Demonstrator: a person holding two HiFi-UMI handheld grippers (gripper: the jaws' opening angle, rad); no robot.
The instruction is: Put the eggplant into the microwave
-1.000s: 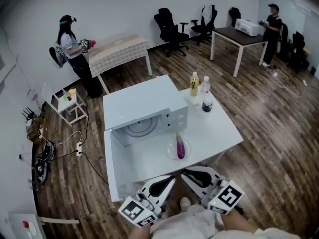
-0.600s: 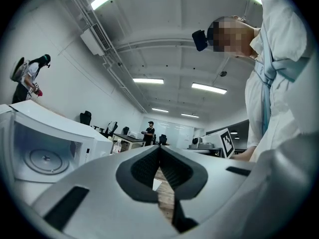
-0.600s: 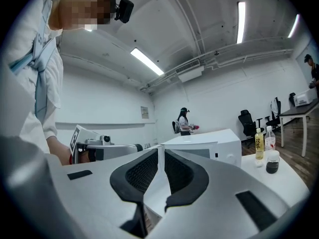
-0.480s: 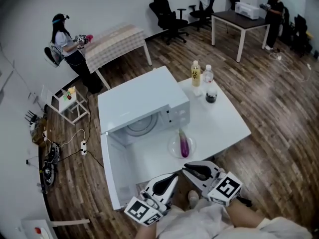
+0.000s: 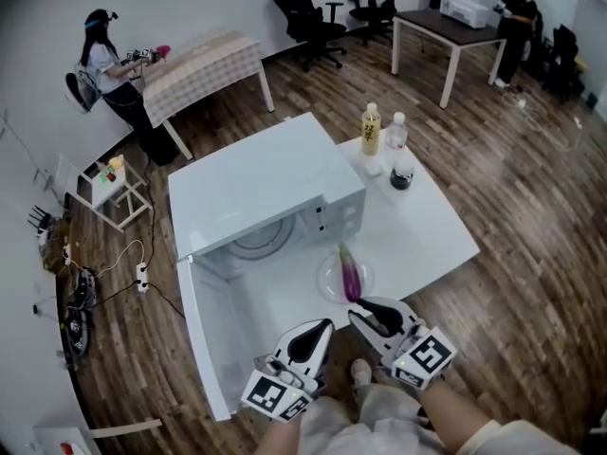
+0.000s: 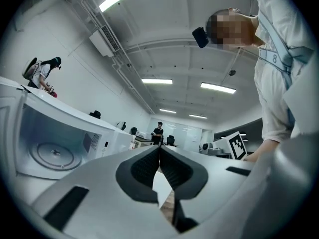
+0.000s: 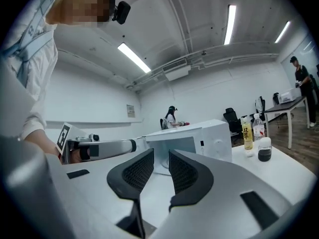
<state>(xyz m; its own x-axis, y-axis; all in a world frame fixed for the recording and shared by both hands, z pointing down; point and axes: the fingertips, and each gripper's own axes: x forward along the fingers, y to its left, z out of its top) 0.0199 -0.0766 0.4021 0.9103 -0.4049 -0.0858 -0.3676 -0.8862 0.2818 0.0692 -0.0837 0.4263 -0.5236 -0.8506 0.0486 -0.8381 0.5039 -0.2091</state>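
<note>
A purple eggplant (image 5: pixel 352 275) lies on a clear plate (image 5: pixel 327 282) on the white table, just in front of the white microwave (image 5: pixel 266 183). The microwave door (image 5: pixel 204 339) hangs wide open to the left, and the glass turntable shows inside. My right gripper (image 5: pixel 360 309) hovers at the table's near edge, just short of the plate. Its jaws have just been opening and stand slightly apart with nothing between them (image 7: pixel 160 153). My left gripper (image 5: pixel 322 325) is beside it, in front of the open cavity, its pads (image 6: pixel 149 166) pressed together and empty.
Two bottles (image 5: pixel 371 129) (image 5: pixel 396 136) and a small dark jar (image 5: pixel 402 176) stand at the table's far right corner. The table (image 5: pixel 427 235) ends close to my right gripper. People work at other tables far behind (image 5: pixel 104 60) (image 5: pixel 512 12).
Both grippers have moved forward toward the table edge, the right one now close to the plate. The right jaws have parted a little. The eggplant has not moved.
</note>
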